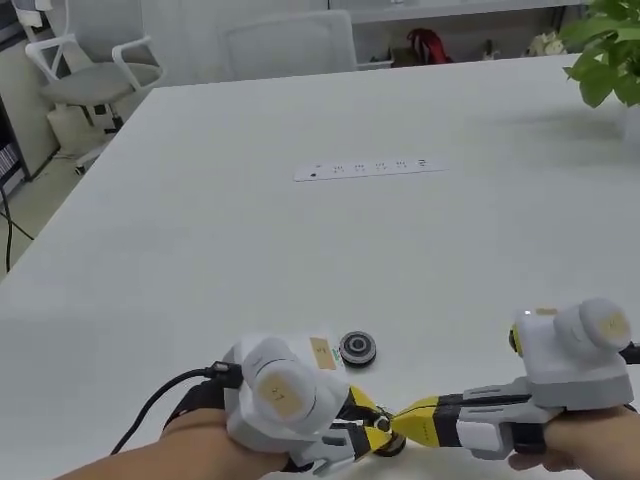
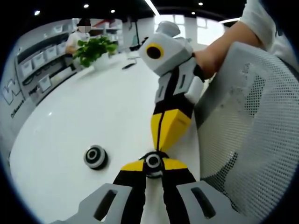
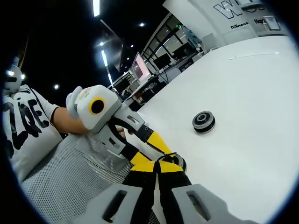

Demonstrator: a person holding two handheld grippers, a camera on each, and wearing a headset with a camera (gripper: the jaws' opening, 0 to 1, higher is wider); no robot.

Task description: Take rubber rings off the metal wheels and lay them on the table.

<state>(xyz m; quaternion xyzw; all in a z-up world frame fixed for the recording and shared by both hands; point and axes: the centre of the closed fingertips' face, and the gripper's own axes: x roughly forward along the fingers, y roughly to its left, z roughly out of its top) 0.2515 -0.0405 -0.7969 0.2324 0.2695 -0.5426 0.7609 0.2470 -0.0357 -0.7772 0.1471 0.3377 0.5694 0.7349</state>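
Left gripper [image 1: 372, 428] at the near edge of the table [image 1: 300, 250], jaws clenched on the held wheel [image 2: 153, 161]: in the left gripper view its yellow tips sit one on each side of it, hub facing the camera. Right gripper [image 1: 402, 424] comes in from the right and meets it tip to tip. Its jaws are pressed together with just a thin seam between them, tips touching the far rim of the held wheel. Can't tell from any view whether they have rubber nipped between them. In the right gripper view the held wheel [image 3: 176, 162] peeks out just past the right gripper's own closed tips, with the left gripper [image 3: 169, 155] reaching in from the left. The loose wheel [image 1: 358, 348] lies flat on the table just beyond the left gripper's white body, apart from both grippers, with its rubber ring [image 2: 87, 157] still on the rim. Both wheels are close to the near edge, the held one nearer than the loose one. Power strip [image 1: 368, 169] lies across the middle of the table, well beyond the wheels. Plant [image 1: 605, 50] at the far right corner. Office chair [image 1: 95, 70] off the far left of the table. Mesh chair back [image 2: 247, 116] sits right behind the right gripper in the left gripper view.
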